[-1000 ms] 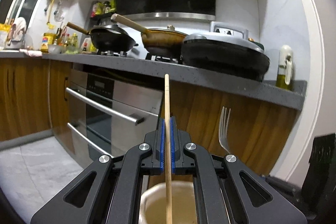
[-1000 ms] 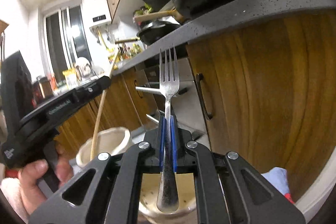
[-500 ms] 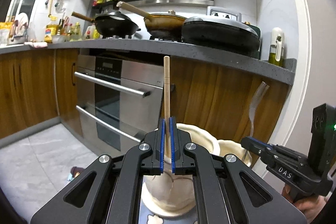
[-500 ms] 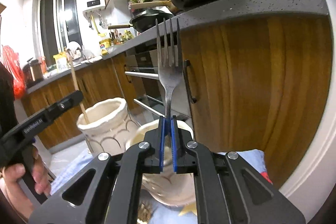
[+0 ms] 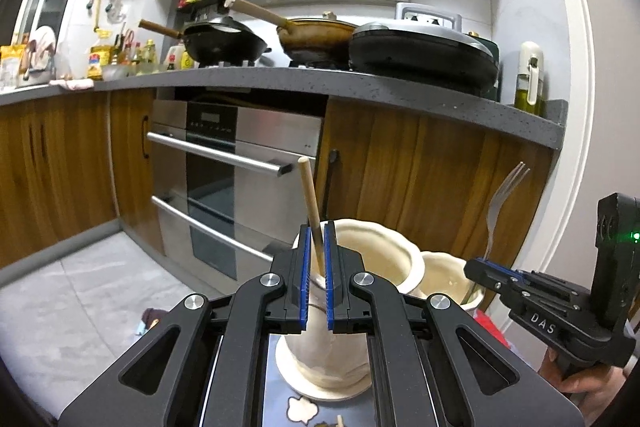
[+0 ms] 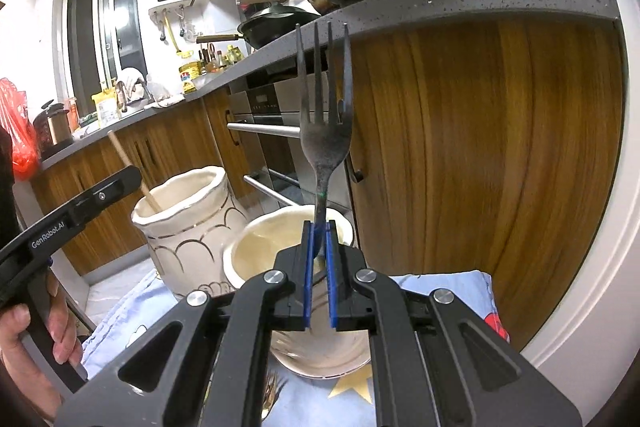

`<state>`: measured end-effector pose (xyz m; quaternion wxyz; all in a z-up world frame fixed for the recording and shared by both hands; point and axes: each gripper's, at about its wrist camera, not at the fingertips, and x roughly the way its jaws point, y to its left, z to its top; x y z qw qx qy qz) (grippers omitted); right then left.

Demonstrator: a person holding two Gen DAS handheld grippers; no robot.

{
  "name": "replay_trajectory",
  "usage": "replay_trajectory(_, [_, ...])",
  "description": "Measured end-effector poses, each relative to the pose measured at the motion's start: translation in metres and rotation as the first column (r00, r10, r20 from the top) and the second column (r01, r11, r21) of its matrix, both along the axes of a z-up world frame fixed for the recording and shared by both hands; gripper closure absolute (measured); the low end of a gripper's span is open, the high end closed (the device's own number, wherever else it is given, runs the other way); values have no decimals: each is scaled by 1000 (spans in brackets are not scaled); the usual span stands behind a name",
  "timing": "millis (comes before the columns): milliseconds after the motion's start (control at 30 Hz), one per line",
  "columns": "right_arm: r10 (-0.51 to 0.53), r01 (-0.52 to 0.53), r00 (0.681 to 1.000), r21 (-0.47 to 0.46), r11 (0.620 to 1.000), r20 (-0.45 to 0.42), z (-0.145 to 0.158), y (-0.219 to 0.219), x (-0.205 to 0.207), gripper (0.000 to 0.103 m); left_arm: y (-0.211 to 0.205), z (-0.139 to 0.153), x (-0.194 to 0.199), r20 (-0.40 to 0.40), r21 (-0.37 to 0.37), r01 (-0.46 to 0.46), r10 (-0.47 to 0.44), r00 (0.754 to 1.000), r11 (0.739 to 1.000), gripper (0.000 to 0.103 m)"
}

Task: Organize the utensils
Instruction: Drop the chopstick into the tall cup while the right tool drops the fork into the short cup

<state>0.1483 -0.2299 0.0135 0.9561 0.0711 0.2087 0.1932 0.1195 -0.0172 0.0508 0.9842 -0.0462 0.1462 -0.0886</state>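
My left gripper [image 5: 316, 227] is shut on a wooden stick [image 5: 307, 187] that leans slightly left, its lower end inside the tall cream jar [image 5: 384, 259]. My right gripper [image 6: 320, 227] is shut on a metal fork [image 6: 324, 131], tines up, with the handle reaching down into the shorter cream jar [image 6: 256, 251]. The right wrist view has the tall jar [image 6: 188, 227] to the left, with the stick [image 6: 120, 155] and the left gripper [image 6: 134, 173] above it. The left wrist view has the shorter jar [image 5: 444, 275], the fork [image 5: 504, 195] and the right gripper [image 5: 476, 263] on the right.
Both jars stand side by side on a pale blue printed cloth [image 6: 440, 291]. Close behind them are wooden cabinet doors [image 6: 480, 147], a steel oven [image 5: 224, 167] and a grey countertop [image 5: 360, 87] with pans. A person's hand [image 6: 24, 339] holds the left gripper's handle.
Both grippers tipped downward and moved in over the jars, which now show in front of the fingers. The stick's and fork's lower ends now reach into the jars. Both stay gripped.
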Motion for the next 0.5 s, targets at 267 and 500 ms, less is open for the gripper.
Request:
replay_trajectory(267, [-19, 19, 1000, 29, 999, 11, 3, -6, 1, 97, 2, 1, 0, -2, 6, -12, 12, 1000, 1000, 84])
replay_trajectory(500, [-22, 22, 1000, 49, 999, -2, 2, -10, 5, 90, 5, 2, -2, 1, 0, -15, 15, 1000, 1000, 78])
